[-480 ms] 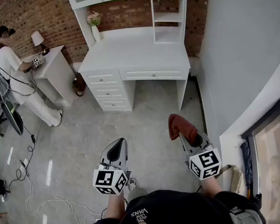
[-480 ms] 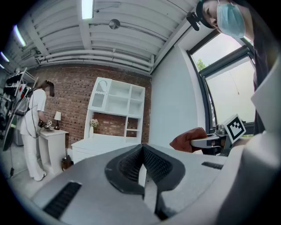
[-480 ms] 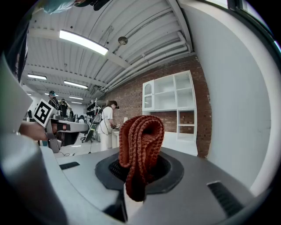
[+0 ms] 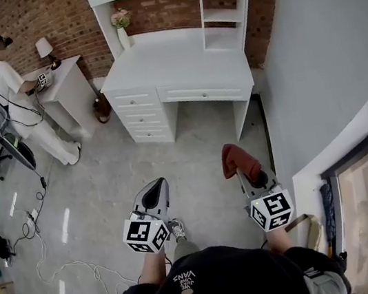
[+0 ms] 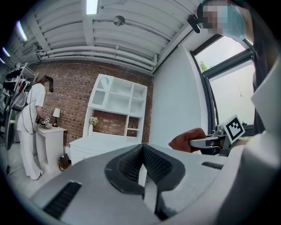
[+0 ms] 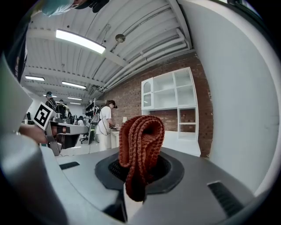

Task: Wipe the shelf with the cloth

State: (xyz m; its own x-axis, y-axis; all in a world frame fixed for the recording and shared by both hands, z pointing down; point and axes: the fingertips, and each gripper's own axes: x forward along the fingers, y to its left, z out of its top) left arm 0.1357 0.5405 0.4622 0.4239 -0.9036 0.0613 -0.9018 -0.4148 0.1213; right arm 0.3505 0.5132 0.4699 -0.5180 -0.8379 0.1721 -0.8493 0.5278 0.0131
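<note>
Two-handed, stood well back from the white desk (image 4: 177, 63), with bare floor (image 4: 105, 177) between feet and furniture. Held both tools low and forward at about one height, pointing toward the desk, presumably to have them ready on arrival.

Gripped the rust-red knitted cloth (image 6: 140, 140) in the right gripper (image 6: 134, 184), jaws pressed onto its lower end, leaving a folded loop standing up and out past the tips. Made sense as a hold: put a soft pad in the lead, able to meet the wood ahead of any hard part.

Carried nothing in the left gripper (image 5: 142, 176), jaws drawn fully together, no gap and no object between them. Looked spare for now, perhaps meant for steadying or shifting things.

Faced the shelf (image 4: 221, 16), part of the open white unit on the desk's back edge against the brick wall (image 4: 168, 9), well apart from the cloth. Judged no wiping begun, going by that gap.

Noted a vase of flowers (image 4: 124, 34) at the desk's left rear corner, clear of the right-hand compartments. Could not make out, at this range, any small contents in those compartments.

Would call next for closing the distance, then raising the right tool to compartment level.

Shared the room with a person (image 4: 13, 87) in white at a side table (image 4: 64, 75), well off to the left and out of the path.
</note>
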